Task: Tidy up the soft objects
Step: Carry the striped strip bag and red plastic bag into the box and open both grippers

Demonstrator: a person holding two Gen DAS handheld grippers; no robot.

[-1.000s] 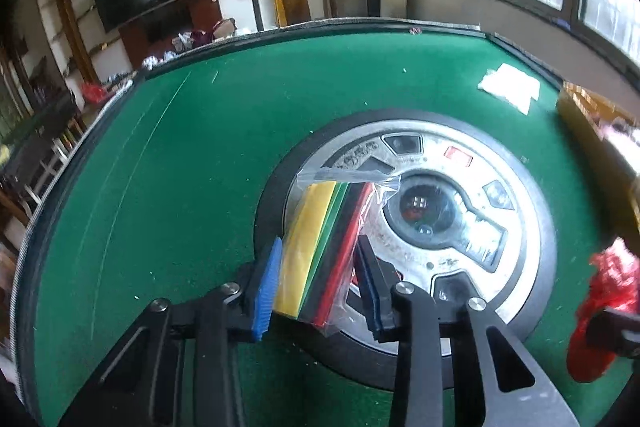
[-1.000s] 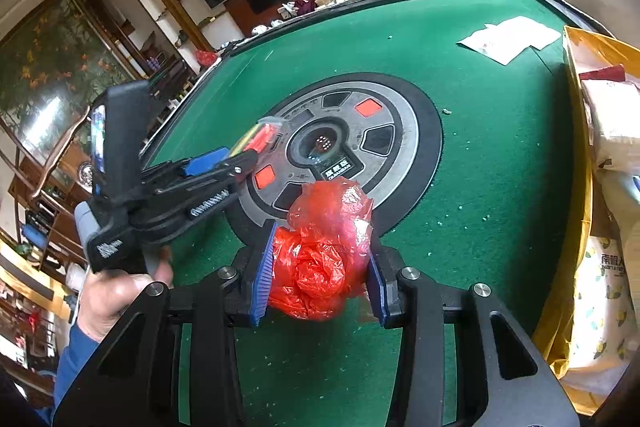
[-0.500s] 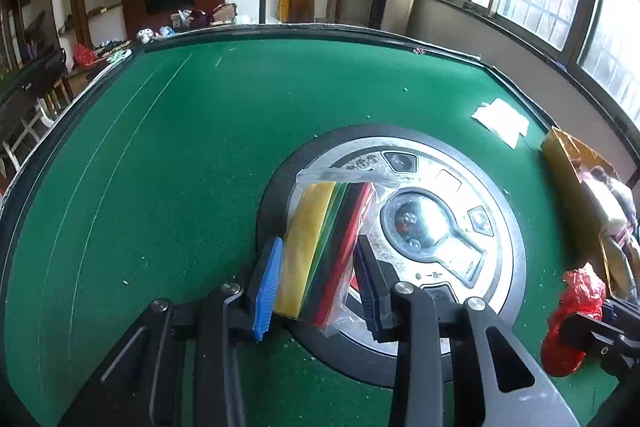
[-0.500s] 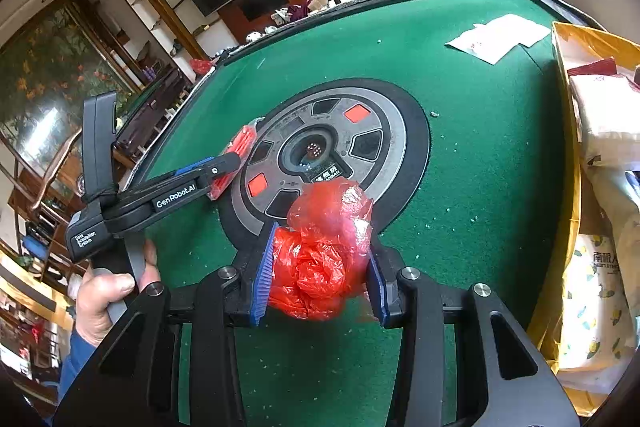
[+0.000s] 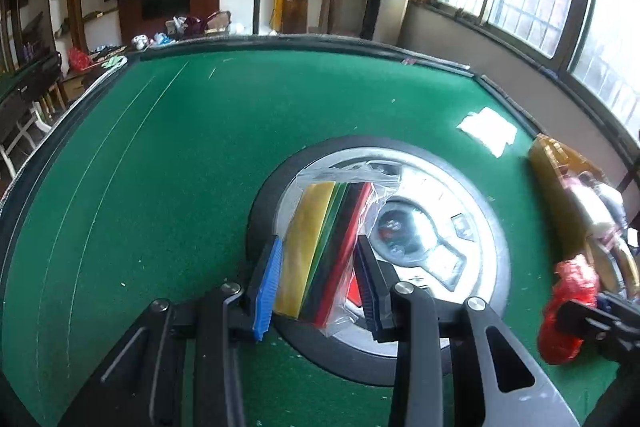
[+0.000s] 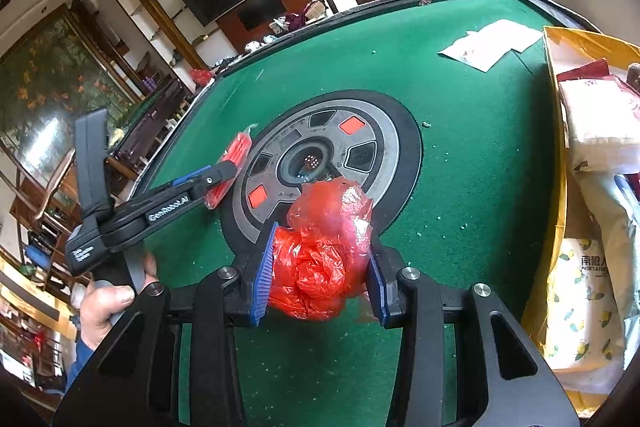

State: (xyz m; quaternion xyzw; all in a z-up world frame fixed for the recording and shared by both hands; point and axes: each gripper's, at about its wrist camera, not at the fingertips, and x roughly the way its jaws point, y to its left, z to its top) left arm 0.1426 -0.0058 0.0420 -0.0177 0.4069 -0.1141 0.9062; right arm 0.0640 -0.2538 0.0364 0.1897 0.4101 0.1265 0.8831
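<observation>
Green felt table (image 5: pixel 168 163) carrying a round metal centre console (image 6: pixel 320 155); yellow carton (image 6: pixel 560 131) of packaged goods at the far right edge; white papers (image 6: pixel 488 43) lying beyond the console.

Left gripper (image 5: pixel 318 283): fingers narrowly parted and pressed on a clear plastic packet (image 5: pixel 324 247) of yellow, green, black and red strips; packet gripped by its lower part, upper part and loose flap projecting forward over the console; packet clear of the felt as far as can be judged. From the right wrist view, same gripper (image 6: pixel 216 179) seen side-on, held in a person's hand (image 6: pixel 108 303), packet (image 6: pixel 234 163) edge-on beside the console rim.

Right gripper (image 6: pixel 320 275): fingers closed firmly about a crumpled red plastic bag (image 6: pixel 324 251); bag bulging above and ahead of the blue pads (image 6: pixel 262 275); held above the felt, near the console's near edge. From the left wrist view, bag (image 5: pixel 568 307) well off to the right, near the carton.

Judged step: both soft items in transit toward a sorting place, probably the carton.

Risks noted:
- Slick film on the packet; grip low on it; slippage or tilting likely under a quick swing.
- Red bag springy and loosely balled; partial unfurling on release; possible snagging on the pads or carton rim.
- Two grippers converging on one carton; collision possible unless placed in turn.
</observation>
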